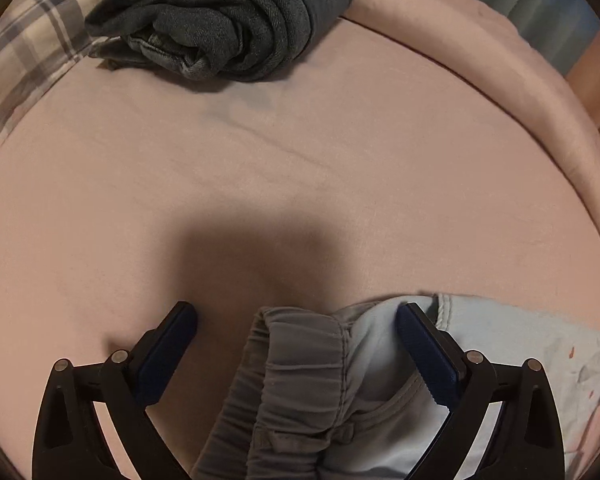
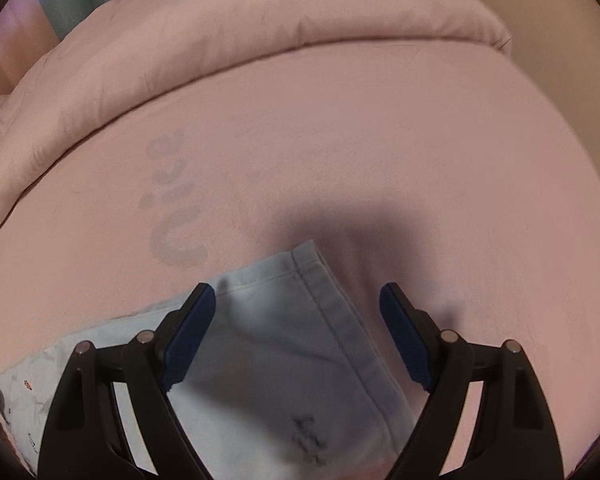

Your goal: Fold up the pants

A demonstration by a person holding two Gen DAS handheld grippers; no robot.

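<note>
Light blue pants lie on a pink bed sheet. In the left wrist view their grey elastic waistband (image 1: 300, 364) lies between the fingers of my left gripper (image 1: 296, 316), which is open just above it. In the right wrist view the hemmed leg end (image 2: 300, 320) lies between the fingers of my right gripper (image 2: 298, 296), which is open over it. The pants' printed middle part (image 1: 540, 352) runs off to the right in the left wrist view.
A folded dark grey garment (image 1: 228, 16) lies at the far side of the bed, next to a plaid pillow (image 1: 24, 52). A rolled pink duvet (image 2: 220, 40) borders the sheet (image 2: 420, 152) at the back.
</note>
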